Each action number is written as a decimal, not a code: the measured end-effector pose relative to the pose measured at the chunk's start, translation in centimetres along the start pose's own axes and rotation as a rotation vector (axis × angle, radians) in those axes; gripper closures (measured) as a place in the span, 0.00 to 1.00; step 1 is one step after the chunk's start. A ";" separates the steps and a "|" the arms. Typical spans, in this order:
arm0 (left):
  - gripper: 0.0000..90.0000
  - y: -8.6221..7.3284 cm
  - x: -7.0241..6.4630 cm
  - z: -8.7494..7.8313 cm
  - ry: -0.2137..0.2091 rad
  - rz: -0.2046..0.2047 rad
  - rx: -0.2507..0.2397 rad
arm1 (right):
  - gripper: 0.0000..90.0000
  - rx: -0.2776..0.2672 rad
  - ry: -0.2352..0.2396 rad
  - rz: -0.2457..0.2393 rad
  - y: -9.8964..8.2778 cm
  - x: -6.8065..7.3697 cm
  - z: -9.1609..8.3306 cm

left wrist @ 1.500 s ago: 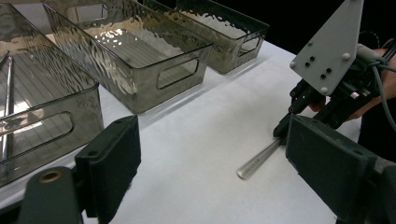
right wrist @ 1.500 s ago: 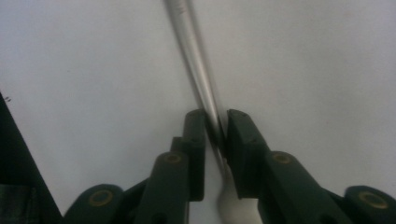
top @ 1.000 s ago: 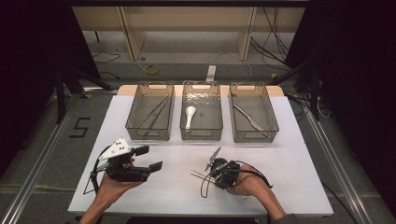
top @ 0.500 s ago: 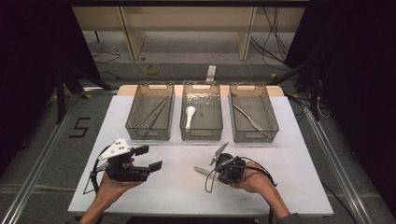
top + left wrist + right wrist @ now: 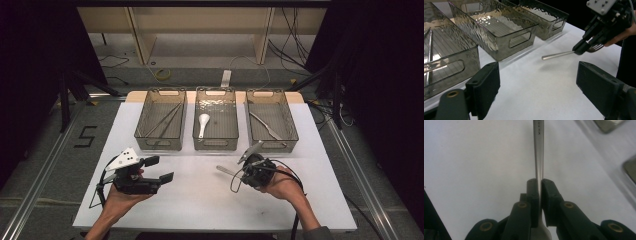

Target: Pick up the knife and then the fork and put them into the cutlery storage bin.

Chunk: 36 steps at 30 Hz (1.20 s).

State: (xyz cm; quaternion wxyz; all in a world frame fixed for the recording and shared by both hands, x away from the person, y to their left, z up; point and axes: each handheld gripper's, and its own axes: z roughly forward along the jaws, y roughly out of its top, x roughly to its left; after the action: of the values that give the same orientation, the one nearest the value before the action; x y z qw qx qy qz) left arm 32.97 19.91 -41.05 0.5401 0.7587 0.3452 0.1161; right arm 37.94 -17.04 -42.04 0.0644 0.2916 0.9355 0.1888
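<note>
My right gripper is shut on a metal utensil, a little above the white table in front of the right bin. The thin handle runs straight out from between the closed jaws of my right gripper. In the left gripper view the handle points left from the right gripper, and what look like fork tines show behind the jaws. My left gripper stands open at the front left with nothing between its wide-apart fingers.
Three clear bins line the far side. The left bin holds long thin metal pieces, the middle bin a white spoon, the right bin a metal knife-like piece. Dark floor surrounds the table.
My right gripper has moved right and a little toward the bins, carrying the utensil. The left gripper has stayed where it was.
</note>
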 end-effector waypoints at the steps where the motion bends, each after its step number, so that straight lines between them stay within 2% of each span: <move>1: 0.21 0.0 0.0 0.0 0.001 0.000 0.002 | 0.95 -0.011 -0.005 0.013 -0.1 -0.4 -0.3; 10: 0.21 0.0 0.1 0.0 0.000 -0.008 0.003 | 0.95 -0.127 -0.038 0.123 -1.1 -3.8 -3.2; 12: 0.21 0.0 0.1 0.0 -0.001 -0.010 0.003 | 0.95 -0.154 -0.064 0.118 -1.2 -4.6 -3.9; 15: 0.21 0.0 0.1 0.1 -0.003 -0.007 0.008 | 0.95 -0.175 -0.112 0.145 -1.3 -5.4 -4.9; 19: 0.21 0.0 0.1 0.1 -0.008 -0.020 0.000 | 0.95 -0.202 -0.129 0.158 -0.9 -6.9 -5.7; 31: 0.18 0.0 0.1 0.1 -0.012 -0.026 -0.015 | 0.95 -0.236 -0.187 0.266 1.0 -11.3 -7.1; 36: 0.18 0.0 0.1 0.1 -0.012 -0.023 -0.012 | 0.95 -0.224 -0.204 0.309 1.9 -13.0 -6.9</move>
State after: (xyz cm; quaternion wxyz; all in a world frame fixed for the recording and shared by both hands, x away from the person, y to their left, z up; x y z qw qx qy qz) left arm 33.11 19.95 -41.07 0.5482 0.7521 0.3497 0.1074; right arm 48.02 -25.16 -34.81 0.1610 0.4400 0.8416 0.2687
